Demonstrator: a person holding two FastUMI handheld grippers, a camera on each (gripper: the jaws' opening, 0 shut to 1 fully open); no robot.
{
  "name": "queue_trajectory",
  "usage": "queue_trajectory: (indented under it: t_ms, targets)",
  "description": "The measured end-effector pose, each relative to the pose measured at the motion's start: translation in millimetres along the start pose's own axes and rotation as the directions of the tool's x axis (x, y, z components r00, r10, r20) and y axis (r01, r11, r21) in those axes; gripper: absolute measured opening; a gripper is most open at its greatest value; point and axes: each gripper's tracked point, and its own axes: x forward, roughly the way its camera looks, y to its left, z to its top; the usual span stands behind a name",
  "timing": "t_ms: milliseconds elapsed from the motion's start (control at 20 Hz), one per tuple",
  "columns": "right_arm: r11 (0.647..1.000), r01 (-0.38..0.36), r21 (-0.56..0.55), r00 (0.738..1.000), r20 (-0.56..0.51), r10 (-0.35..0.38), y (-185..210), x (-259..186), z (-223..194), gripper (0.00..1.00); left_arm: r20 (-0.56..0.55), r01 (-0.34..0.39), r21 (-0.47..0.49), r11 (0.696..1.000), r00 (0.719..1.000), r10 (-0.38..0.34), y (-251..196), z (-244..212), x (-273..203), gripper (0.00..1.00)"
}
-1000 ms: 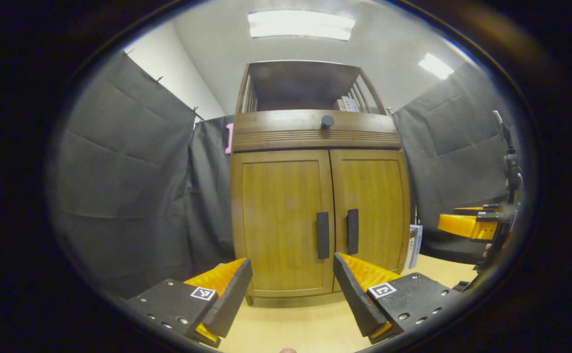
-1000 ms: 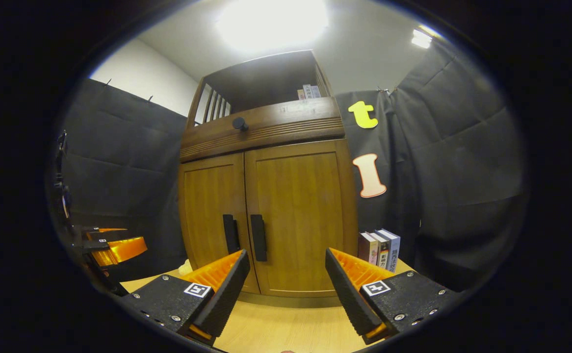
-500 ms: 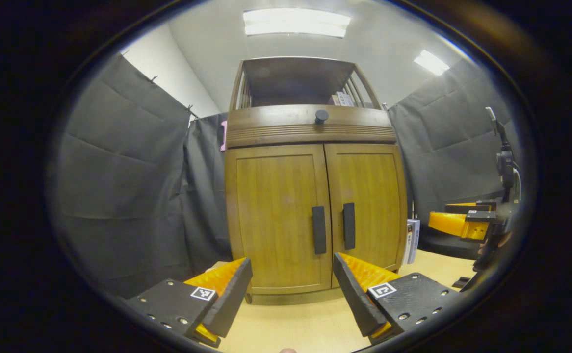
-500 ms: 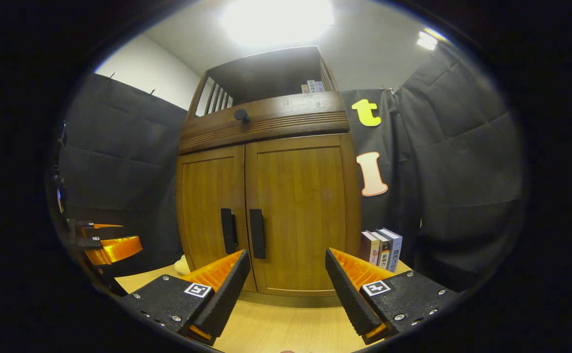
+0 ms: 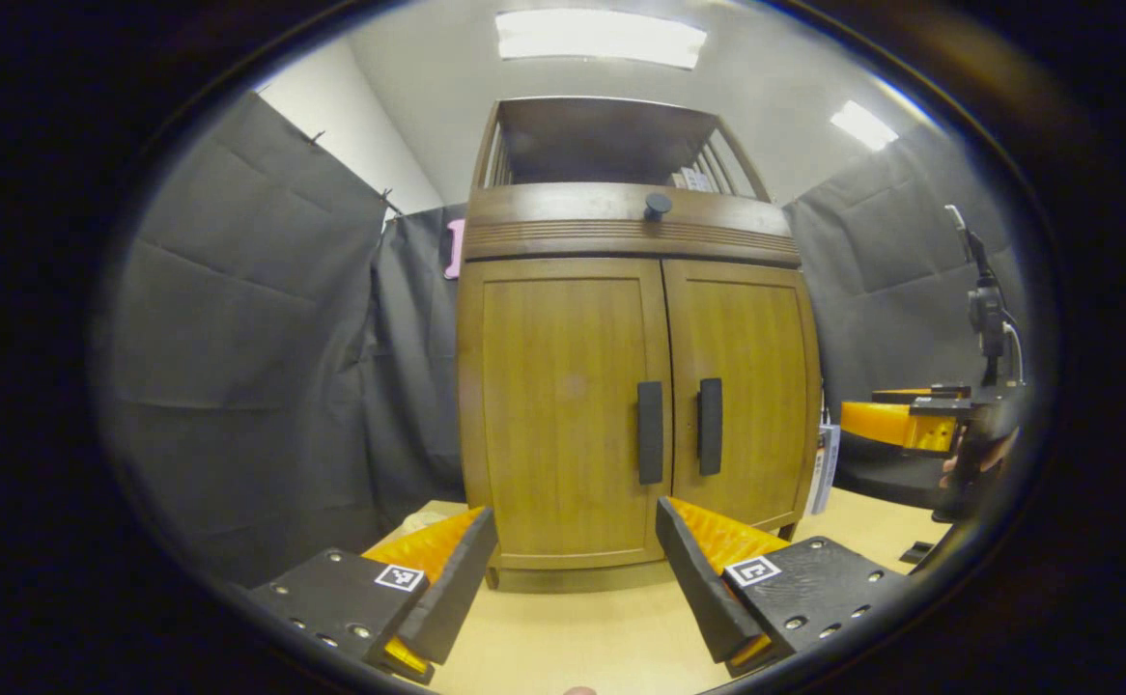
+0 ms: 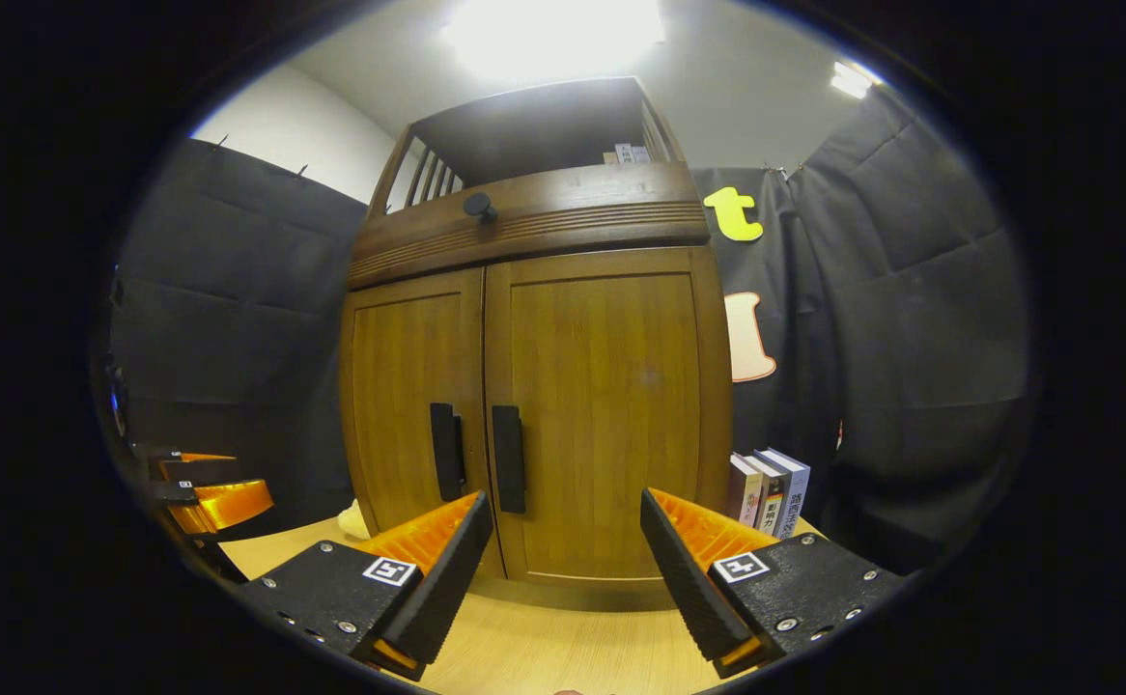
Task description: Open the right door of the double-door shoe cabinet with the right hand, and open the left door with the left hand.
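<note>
Two doors, both closed: we see the shoe cabinet (image 5: 635,328) standing on the wooden table (image 5: 611,632) ahead of both grippers. Left door (image 5: 563,405) and right door (image 5: 742,386) sit flush, dark handles side by side at the centre seam. Our left gripper (image 5: 577,579) has its fingers spread apart, holding nothing, short of the cabinet base. Our right gripper (image 6: 563,574) is likewise spread and empty, facing the right door (image 6: 606,415), not touching the right handle (image 6: 508,471). Books (image 6: 771,487) stand just beside the cabinet's right side. We also spot a drawer knob (image 5: 658,204) above the doors.
</note>
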Motion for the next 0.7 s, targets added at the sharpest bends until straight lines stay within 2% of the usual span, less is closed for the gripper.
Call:
queue_trajectory:
  t_ms: [350, 550, 700]
  targets:
    - [0.996, -0.083, 0.023, 0.996, -0.038, 0.084, 31, 55, -12, 0.95, 0.005, -0.043, -0.048, 0.998, 0.999, 0.044, 20, -18, 5, 1.00]
    - [0.997, -0.074, -0.002, 0.996, -0.051, 0.074, 43, 81, -21, 0.94, -0.026, -0.059, -0.073, 0.996, 0.998, 0.057, 33, -27, 12, 1.00]
    - [0.997, -0.077, -0.007, 0.995, -0.060, 0.076, 52, 96, -26, 0.95, -0.053, -0.049, -0.096, 0.994, 0.998, 0.044, 51, -37, 35, 1.00]
